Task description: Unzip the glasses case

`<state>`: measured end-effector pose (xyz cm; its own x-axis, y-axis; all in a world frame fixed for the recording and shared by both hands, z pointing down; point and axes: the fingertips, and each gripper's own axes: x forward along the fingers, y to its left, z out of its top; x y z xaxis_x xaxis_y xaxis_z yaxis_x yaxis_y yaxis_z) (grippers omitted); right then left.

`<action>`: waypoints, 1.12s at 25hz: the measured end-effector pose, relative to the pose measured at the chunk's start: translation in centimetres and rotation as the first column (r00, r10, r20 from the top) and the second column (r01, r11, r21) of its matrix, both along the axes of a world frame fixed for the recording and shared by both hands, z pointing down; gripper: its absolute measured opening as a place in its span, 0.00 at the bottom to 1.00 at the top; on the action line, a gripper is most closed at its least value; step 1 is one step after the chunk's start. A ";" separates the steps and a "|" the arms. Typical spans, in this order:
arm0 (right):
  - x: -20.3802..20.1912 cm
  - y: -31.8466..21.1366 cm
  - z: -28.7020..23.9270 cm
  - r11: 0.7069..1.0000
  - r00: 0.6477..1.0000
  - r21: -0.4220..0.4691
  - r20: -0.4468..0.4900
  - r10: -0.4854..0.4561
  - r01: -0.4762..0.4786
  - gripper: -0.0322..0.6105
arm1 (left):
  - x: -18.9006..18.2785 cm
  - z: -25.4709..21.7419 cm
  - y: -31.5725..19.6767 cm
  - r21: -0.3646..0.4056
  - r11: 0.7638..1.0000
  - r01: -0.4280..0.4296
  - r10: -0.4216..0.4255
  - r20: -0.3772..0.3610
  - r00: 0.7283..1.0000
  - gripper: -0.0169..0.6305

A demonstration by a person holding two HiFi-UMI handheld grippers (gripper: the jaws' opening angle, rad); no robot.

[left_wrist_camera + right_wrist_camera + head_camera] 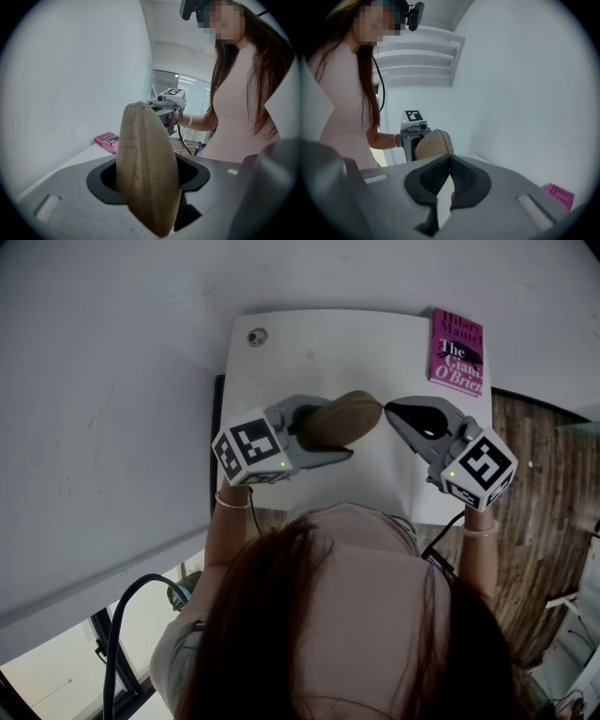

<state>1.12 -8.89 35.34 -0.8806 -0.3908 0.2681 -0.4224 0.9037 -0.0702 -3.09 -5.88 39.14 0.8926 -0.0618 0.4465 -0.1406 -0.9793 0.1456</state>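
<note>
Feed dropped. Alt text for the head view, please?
The left gripper clamps a tan oval fabric glasses case over a white table, while the right gripper, jaws together, has its tip at the case's free end. A pink paperback book lies at the table's far right corner.

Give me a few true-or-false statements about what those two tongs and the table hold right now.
1. The left tongs clamp a tan oval fabric glasses case. True.
2. The right tongs gape wide open. False: their jaws are together, close to the case's end.
3. A pink paperback book lies near a corner of the white table. True.
4. The book rests on the case. False: it lies apart, on the table.
</note>
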 end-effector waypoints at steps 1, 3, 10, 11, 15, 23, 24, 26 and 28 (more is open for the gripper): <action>0.0 0.0 0.0 1.000 1.000 -0.007 0.004 -0.003 0.003 0.06 | 0.0 0.1 0.0 -0.007 1.000 -0.002 0.002 -0.007 1.000 0.47; 0.0 0.0 0.0 1.000 1.000 -0.024 0.019 -0.009 0.010 0.06 | 0.0 0.2 0.1 -0.026 1.000 -0.012 0.011 -0.032 0.999 0.47; 0.1 0.2 -0.3 0.996 0.995 -0.086 0.097 -0.029 0.037 0.06 | 0.1 -0.2 0.5 -0.123 0.991 -0.043 0.028 -0.127 0.992 0.47; 0.1 0.1 -0.3 0.995 0.994 -0.093 0.107 -0.030 0.040 0.06 | 0.2 -0.2 0.5 -0.137 0.989 -0.047 0.028 -0.141 0.990 0.47; 0.3 0.2 -0.4 0.992 0.990 -0.115 0.140 -0.030 0.047 0.06 | 0.5 -0.3 0.7 -0.187 0.980 -0.065 0.026 -0.204 0.979 0.47; 0.4 0.1 -0.7 0.988 0.981 -0.142 0.194 -0.028 0.056 0.06 | 0.7 -0.8 0.8 -0.268 0.959 -0.092 0.005 -0.311 0.950 0.47; 0.4 0.1 -0.8 0.988 0.980 -0.143 0.198 -0.028 0.057 0.06 | 0.8 -0.9 0.8 -0.278 0.956 -0.094 0.000 -0.321 0.947 0.47; 0.4 0.0 -0.9 0.988 0.978 -0.143 0.208 -0.023 0.054 0.06 | 0.8 -1.1 0.7 -0.297 0.950 -0.095 -0.013 -0.342 0.940 0.47; 0.4 -0.1 -1.2 0.989 0.975 -0.142 0.220 -0.017 0.049 0.06 | 0.9 -1.4 0.7 -0.316 0.943 -0.101 -0.026 -0.373 0.928 0.47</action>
